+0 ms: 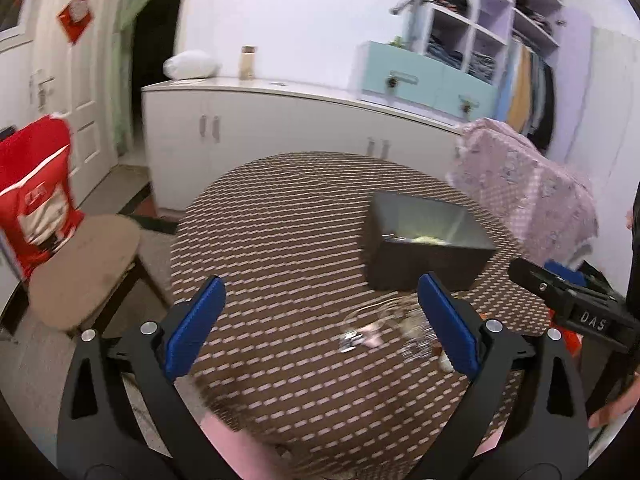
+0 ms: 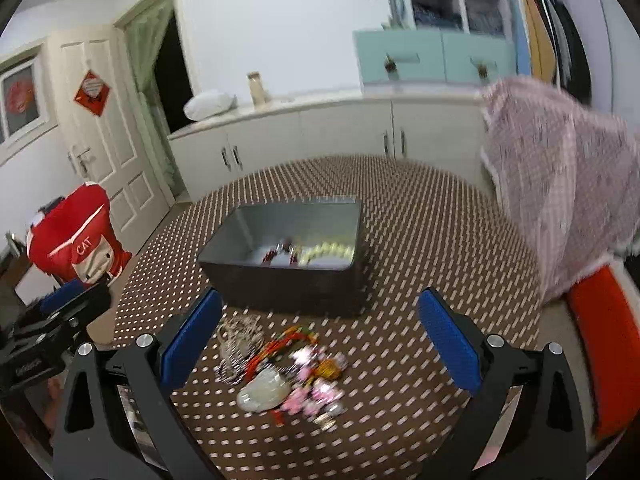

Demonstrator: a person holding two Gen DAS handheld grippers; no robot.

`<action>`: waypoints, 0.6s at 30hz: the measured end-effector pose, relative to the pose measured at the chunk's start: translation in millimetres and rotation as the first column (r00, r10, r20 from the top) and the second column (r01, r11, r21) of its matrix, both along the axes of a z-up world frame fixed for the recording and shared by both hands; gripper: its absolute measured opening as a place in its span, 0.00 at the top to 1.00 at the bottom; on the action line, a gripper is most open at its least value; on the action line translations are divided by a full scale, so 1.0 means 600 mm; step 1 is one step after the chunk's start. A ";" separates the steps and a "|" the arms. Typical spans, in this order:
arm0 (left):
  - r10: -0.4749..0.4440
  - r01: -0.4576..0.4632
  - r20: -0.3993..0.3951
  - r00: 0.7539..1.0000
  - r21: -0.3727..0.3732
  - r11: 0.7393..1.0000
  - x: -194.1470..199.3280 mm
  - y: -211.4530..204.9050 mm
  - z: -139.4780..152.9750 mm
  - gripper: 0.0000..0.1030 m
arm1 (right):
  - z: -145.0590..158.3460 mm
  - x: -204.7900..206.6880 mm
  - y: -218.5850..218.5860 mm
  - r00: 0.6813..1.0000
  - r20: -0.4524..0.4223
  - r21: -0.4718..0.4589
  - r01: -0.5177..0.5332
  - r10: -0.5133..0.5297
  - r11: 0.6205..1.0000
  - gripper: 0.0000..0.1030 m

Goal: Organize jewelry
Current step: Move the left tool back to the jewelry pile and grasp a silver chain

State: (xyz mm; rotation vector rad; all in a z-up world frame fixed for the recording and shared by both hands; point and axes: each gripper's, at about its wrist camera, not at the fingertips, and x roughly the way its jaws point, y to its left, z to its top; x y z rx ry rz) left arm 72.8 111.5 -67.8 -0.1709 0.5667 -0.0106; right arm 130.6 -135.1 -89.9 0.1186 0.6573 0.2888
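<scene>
A dark open tin box [image 2: 280, 280] [image 1: 424, 258] stands on the round brown patterned table [image 2: 420, 240] [image 1: 280, 220]; a pale bead string and small pieces lie inside it [image 2: 320, 250]. In front of the box lies a pile of jewelry [image 2: 288, 368]: a pale jade piece, red cords, pink and silvery items. In the left wrist view blurred chains [image 1: 380, 330] lie near the right finger. My right gripper [image 2: 320, 336] is open above the pile, nothing between its pads. My left gripper [image 1: 320, 320] is open and holds nothing. The other tool shows at the edge of each view [image 1: 576, 304] [image 2: 52, 320].
A wooden stool [image 1: 80, 268] with a red bag [image 1: 36, 196] stands left of the table. A pink cloth [image 2: 560, 184] drapes over something at the right, with an orange seat [image 2: 608, 352] below. White cabinets [image 2: 320, 136] line the back wall.
</scene>
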 end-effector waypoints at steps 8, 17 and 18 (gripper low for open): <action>-0.053 0.039 -0.097 0.994 -0.141 0.989 0.008 0.044 -0.062 0.07 | -0.024 0.021 0.044 0.995 -0.084 0.011 -0.060 0.061 0.998 0.08; -0.254 0.228 -0.104 0.962 -0.213 0.950 0.047 0.003 -0.091 0.23 | -0.029 0.019 0.024 0.995 -0.094 -0.004 -0.024 0.024 1.000 0.08; -0.270 0.241 -0.114 0.956 -0.219 0.945 0.054 -0.001 -0.093 0.31 | -0.028 0.017 0.020 0.996 -0.092 -0.005 -0.021 0.021 1.000 0.08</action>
